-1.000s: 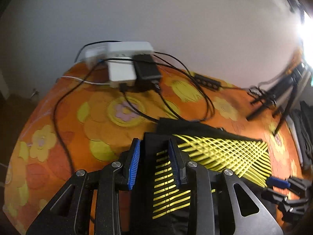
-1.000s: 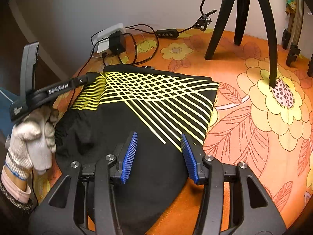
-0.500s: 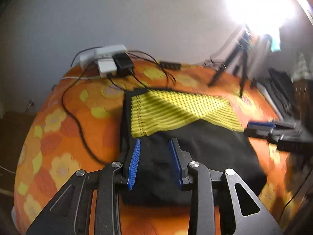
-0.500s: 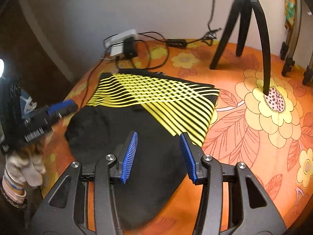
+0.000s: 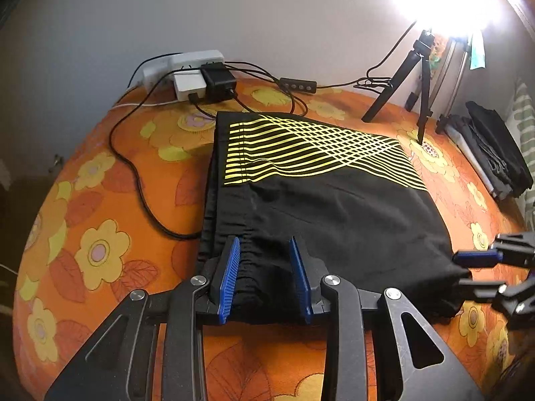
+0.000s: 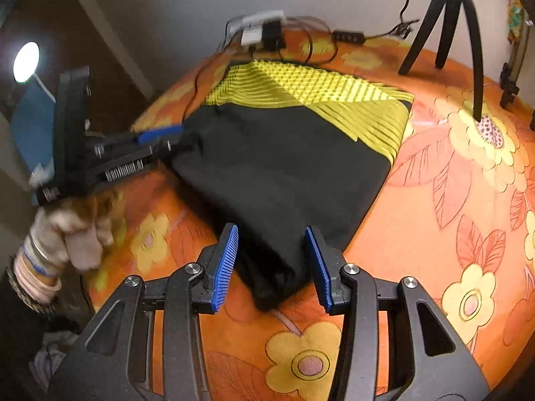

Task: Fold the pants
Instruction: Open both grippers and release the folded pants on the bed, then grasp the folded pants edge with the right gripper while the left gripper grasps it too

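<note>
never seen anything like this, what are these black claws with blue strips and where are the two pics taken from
There is no robot: a person holds a two-finger clamp in each hand, each with a camera looking along its fingers. One picture is from the left gripper, the other from the right gripper. The gloved hand holds the left one. Folded black pants lie on a flowered cloth near a power strip and a tripod. The left gripper pinches the waistband. The right one's pads straddle a corner, unclamped.
</note>
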Demonstrator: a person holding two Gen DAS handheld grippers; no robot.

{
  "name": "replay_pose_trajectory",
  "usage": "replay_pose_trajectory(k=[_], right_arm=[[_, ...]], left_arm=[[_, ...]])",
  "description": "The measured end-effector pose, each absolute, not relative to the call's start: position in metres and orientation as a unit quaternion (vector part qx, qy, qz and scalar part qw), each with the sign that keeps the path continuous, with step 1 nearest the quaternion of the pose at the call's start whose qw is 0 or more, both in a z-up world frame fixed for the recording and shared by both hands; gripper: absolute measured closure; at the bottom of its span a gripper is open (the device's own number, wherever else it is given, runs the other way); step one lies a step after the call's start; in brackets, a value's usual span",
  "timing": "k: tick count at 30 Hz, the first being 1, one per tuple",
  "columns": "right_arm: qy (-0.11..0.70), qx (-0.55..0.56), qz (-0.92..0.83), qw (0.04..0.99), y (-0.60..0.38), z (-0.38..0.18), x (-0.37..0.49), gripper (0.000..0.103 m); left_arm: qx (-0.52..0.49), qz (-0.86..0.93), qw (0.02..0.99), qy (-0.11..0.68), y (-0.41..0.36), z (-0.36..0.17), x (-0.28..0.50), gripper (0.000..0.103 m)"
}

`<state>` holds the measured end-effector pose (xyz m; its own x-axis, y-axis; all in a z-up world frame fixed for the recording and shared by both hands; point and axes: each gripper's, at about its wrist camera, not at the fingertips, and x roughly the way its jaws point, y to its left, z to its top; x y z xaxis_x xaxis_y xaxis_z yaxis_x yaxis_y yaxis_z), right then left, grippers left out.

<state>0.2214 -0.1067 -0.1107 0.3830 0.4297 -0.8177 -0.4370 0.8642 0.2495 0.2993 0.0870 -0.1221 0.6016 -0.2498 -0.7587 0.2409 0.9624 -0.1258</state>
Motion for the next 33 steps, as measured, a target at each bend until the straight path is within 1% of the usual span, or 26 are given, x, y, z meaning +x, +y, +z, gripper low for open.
replay_pose_trajectory(k=[4, 7, 10, 11, 14, 16, 20, 24, 26, 28, 33], right_arm=[[0.503, -0.012, 0.266, 0.823, -0.109, -0.121, 0.218, 0.059], [0.505, -0.009, 0.28, 0.816, -0.115, -0.118, 0.218, 0.059], [0.498, 0.044, 0.297, 0.814, -0.133, -0.106, 0.224, 0.059], [0.494, 0.059, 0.294, 0.816, -0.139, -0.102, 0.228, 0.058], [0.481, 0.093, 0.272, 0.828, -0.16, -0.092, 0.24, 0.057], [0.477, 0.108, 0.26, 0.833, -0.169, -0.09, 0.246, 0.056], [0.473, 0.127, 0.236, 0.839, -0.183, -0.091, 0.258, 0.048], [0.482, 0.165, 0.221, 0.832, -0.195, -0.1, 0.273, 0.047], [0.482, 0.187, 0.217, 0.828, -0.204, -0.103, 0.279, 0.042], [0.481, 0.216, 0.213, 0.823, -0.213, -0.106, 0.288, 0.039], [0.471, 0.27, 0.2, 0.816, -0.229, -0.114, 0.313, 0.039]], left_arm=[[-0.019, -0.141, 0.895, 0.423, 0.091, -0.122, 0.299, 0.072], [-0.05, -0.139, 0.895, 0.42, 0.102, -0.117, 0.299, 0.072], [-0.111, -0.128, 0.893, 0.416, 0.125, -0.108, 0.295, 0.056], [-0.148, -0.124, 0.888, 0.418, 0.136, -0.106, 0.294, 0.052], [-0.206, -0.113, 0.872, 0.43, 0.155, -0.105, 0.291, 0.046], [-0.234, -0.107, 0.861, 0.44, 0.161, -0.107, 0.289, 0.046], [-0.26, -0.098, 0.844, 0.459, 0.161, -0.113, 0.282, 0.045], [-0.274, -0.088, 0.833, 0.472, 0.157, -0.119, 0.281, 0.042], [-0.283, -0.083, 0.827, 0.478, 0.156, -0.123, 0.283, 0.042], [-0.297, -0.08, 0.821, 0.481, 0.156, -0.128, 0.285, 0.042], [-0.31, -0.076, 0.817, 0.48, 0.153, -0.135, 0.29, 0.042]])
